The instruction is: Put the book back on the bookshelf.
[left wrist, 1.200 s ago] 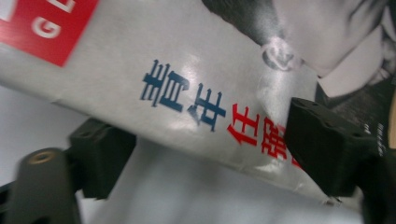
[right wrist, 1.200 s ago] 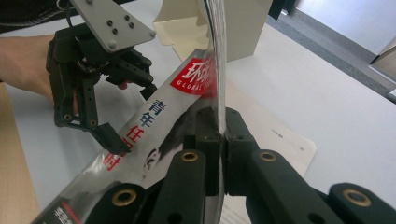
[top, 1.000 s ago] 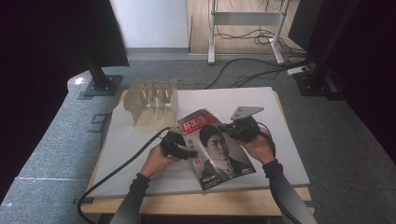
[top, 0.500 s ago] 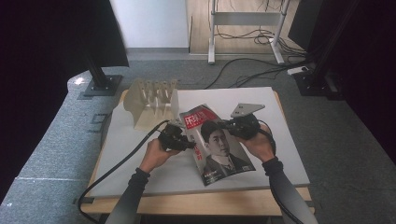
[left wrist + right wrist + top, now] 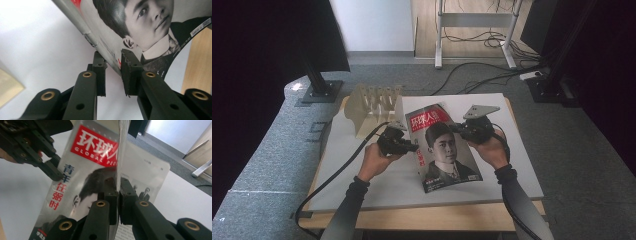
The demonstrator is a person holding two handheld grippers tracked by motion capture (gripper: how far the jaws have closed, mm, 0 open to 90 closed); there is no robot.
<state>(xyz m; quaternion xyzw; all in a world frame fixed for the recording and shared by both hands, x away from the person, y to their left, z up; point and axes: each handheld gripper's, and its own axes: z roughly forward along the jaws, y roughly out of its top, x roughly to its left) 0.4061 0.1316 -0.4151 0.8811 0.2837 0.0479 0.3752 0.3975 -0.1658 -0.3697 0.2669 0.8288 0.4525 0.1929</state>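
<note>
Gripping the magazine (image 5: 443, 150) from both sides, we hold it tilted, its near corner low over the white worktop (image 5: 362, 175). Our left gripper (image 5: 412, 148) has its jaws just closing on the spine edge; in the left gripper view that edge sits between the pads, which look nearly on it, though a sliver of gap may remain. Our right gripper (image 5: 457, 129) is clenched on the opposite edge, the pages pinched tight between its jaws in the right gripper view. We judge the two-sided hold keeps the floppy cover from sagging while the magazine is raised, with the right side carrying it and the left steadying the spine. Farther back, a slotted wooden rack (image 5: 374, 107) stands on the worktop, likely where the magazine should go upright.
</note>
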